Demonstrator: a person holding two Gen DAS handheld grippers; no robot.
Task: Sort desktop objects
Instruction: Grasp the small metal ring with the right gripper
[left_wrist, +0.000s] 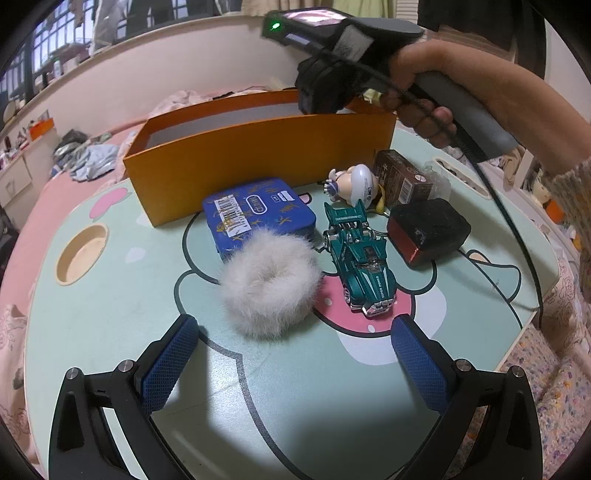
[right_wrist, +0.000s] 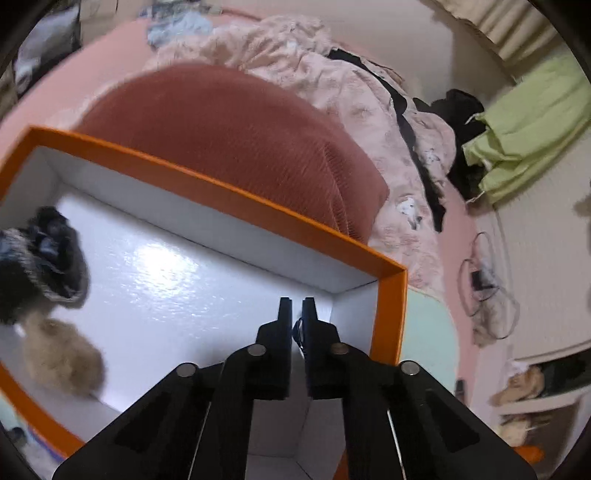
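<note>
Mint cartoon-print table (left_wrist: 110, 314) carrying everything, sitting up against a pink bed (right_wrist: 458, 221) heaped with rumpled bedding; orange cardboard box (left_wrist: 236, 162) standing at the far side of the table, open-topped, white inside; in there already, seen from the right wrist view, a dark grey fuzzy scrunchie (right_wrist: 48, 258) and a tan fuzzy scrunchie (right_wrist: 62, 362) lying close together near one end, blurry.

Right gripper (right_wrist: 296, 306) held by a hand (left_wrist: 417, 92) up over the box's right end, tipped down into it; jaws closed together, nothing visible between them.

Left gripper (left_wrist: 291, 339) hovering low over the near part of the table; jaws spread wide open and empty, blue pads (left_wrist: 166, 365) either side of bare tabletop.

Still out on the table in front of the box: blue tin (left_wrist: 258, 214) lying flat, barcode stickers on the lid; white fluffy scrunchie (left_wrist: 269, 284) just in front, overlapping the tin's near edge; teal toy race car (left_wrist: 362, 266) right beside the scrunchie, nose toward the camera; black box with a red side (left_wrist: 428, 229) to the right of the car; brown carton (left_wrist: 402, 177) behind that; little white figurine (left_wrist: 354, 181) tucked between the carton and the orange box wall.
</note>
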